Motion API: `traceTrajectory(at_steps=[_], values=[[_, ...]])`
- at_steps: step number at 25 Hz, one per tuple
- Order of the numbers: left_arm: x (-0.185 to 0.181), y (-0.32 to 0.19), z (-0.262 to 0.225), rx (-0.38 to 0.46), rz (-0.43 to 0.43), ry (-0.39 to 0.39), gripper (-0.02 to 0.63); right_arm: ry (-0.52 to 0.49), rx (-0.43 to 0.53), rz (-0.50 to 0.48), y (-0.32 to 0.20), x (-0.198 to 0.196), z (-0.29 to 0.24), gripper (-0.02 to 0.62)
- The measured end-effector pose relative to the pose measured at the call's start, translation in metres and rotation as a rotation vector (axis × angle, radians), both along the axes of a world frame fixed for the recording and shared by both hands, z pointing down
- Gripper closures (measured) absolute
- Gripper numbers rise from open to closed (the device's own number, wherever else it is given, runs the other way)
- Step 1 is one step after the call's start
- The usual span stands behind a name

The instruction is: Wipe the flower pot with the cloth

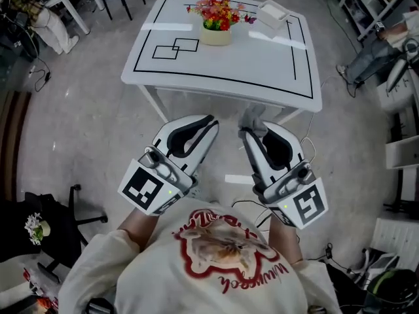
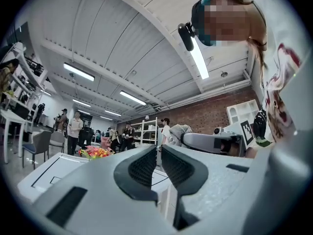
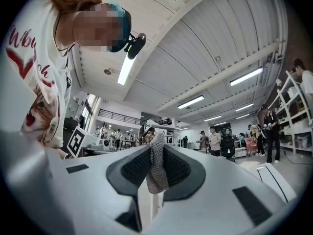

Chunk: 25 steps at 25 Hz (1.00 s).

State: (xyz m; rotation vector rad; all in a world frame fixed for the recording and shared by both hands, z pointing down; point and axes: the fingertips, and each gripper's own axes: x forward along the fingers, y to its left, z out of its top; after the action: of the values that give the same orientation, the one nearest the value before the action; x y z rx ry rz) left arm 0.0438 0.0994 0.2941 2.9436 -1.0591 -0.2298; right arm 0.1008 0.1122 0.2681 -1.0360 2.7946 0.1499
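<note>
Well short of the desk (image 1: 262, 64), the person holds both tongs side by side. The right tongs (image 1: 251, 131) are clamped on a grey cloth (image 1: 254, 116), which sticks out past their tips. The left tongs (image 1: 211, 122) are all but together, with nothing between them. The flower pot (image 1: 215, 35) stands at the desk's far side, near a white box (image 1: 272, 13).

Head view steeply down, white table (image 1: 262, 61) ahead, both gripper views low, tilted slightly upward, facing that table.
</note>
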Motion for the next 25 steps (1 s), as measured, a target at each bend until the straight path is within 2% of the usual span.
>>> traceTrajectory(at_steps=[6, 11, 16, 20, 25], values=[[0.005, 0.077, -0.011, 0.008, -0.054, -0.005, 0.568, -0.027, -0.016, -0.049, 0.07, 0.005, -0.006, 0.532], [-0.004, 0.11, -0.021, 0.018, -0.085, -0.006, 0.568, -0.019, 0.014, -0.092, 0.103, -0.005, -0.018, 0.532], [-0.013, 0.134, -0.034, 0.037, -0.063, 0.012, 0.568, 0.0, 0.017, -0.107, 0.127, -0.019, -0.027, 0.532], [-0.038, 0.158, -0.042, 0.063, -0.063, 0.013, 0.568, 0.008, 0.041, -0.085, 0.151, -0.039, -0.037, 0.532], [-0.09, 0.209, -0.038, 0.066, -0.06, -0.001, 0.568, -0.01, 0.041, -0.031, 0.196, -0.079, -0.038, 0.531]])
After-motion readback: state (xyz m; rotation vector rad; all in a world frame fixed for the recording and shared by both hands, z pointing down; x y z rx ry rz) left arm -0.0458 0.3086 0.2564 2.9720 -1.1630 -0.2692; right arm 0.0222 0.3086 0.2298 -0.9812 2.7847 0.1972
